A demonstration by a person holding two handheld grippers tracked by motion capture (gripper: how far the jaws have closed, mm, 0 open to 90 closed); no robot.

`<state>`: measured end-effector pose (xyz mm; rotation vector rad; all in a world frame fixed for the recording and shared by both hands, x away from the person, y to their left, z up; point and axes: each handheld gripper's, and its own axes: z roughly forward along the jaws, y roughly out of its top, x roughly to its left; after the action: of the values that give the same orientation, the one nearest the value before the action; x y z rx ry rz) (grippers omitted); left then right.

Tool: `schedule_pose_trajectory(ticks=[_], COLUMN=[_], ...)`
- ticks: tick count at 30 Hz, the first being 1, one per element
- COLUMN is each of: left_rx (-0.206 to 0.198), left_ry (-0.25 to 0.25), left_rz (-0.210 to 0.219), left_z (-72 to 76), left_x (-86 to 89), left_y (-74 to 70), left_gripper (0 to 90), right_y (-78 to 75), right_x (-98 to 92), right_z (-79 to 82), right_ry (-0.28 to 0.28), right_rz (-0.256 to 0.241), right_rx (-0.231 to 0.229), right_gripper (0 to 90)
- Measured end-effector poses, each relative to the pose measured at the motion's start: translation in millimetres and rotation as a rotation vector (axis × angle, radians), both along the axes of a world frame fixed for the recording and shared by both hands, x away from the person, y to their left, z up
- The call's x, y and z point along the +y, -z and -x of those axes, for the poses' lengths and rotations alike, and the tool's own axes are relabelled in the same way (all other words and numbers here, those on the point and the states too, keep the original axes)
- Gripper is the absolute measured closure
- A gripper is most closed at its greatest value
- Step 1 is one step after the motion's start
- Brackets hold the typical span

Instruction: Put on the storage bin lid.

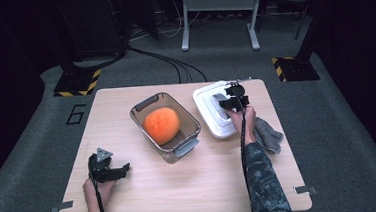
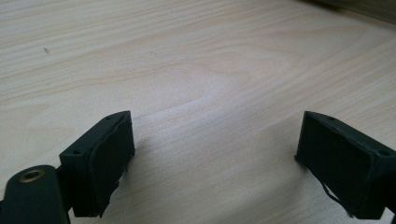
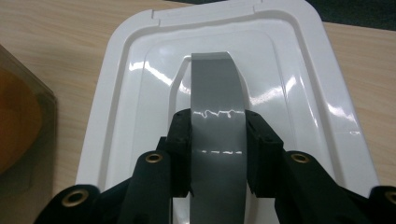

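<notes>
1. Right gripper (image 3: 218, 140), arm stretched forward, jaws clamped on the white lid's (image 1: 211, 115) grey handle (image 3: 215, 93), right of the bin (image 1: 189, 147).
2. Left gripper (image 2: 212, 154) rests low at the table (image 1: 181, 181), jaws wide apart.

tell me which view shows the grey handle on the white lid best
The right gripper view: the glossy grey handle of the white plastic lid runs up the middle, clamped on both sides by the right gripper. In the high view the handle is a small patch, partly covered by that gripper. The left gripper view looks at wooden tabletop.
</notes>
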<state>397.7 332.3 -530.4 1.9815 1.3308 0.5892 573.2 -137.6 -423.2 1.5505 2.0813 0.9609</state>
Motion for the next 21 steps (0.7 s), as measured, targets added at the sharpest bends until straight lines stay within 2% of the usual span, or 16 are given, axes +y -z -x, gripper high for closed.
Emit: schedule_pose_trajectory(ticks=[4, 6, 14, 16, 21], left_rx=[0.000, 0.000, 0.000, 0.000, -0.003], left_ry=[-0.001, -0.001, -0.001, -0.001, -0.001], left_rz=[0.000, 0.000, 0.000, -0.001, -0.004], left_z=[0.0, 0.0, 0.0, 0.1, 0.1], left_x=[0.0, 0.0, 0.0, 0.0, 0.0], left_y=[0.0, 0.0, 0.0, 0.0, -0.1], left_gripper=[10.7, 10.7, 10.7, 10.7, 10.7], right_y=[-7.4, -17.6, -40.4, -49.5, -60.6], right_x=[-2.8, -6.3, -9.0, -10.0, -8.0], right_z=[1.4, 3.1, 7.8, 10.6, 16.0], right_ry=[0.001, 0.007, 0.006, -0.001, -0.022], right_rz=[0.007, 0.000, -0.002, -0.008, -0.015], right_rx=[-0.004, -0.014, -0.029, -0.050, -0.062], right_gripper=[66.3, 66.2, 66.3, 66.3, 66.2])
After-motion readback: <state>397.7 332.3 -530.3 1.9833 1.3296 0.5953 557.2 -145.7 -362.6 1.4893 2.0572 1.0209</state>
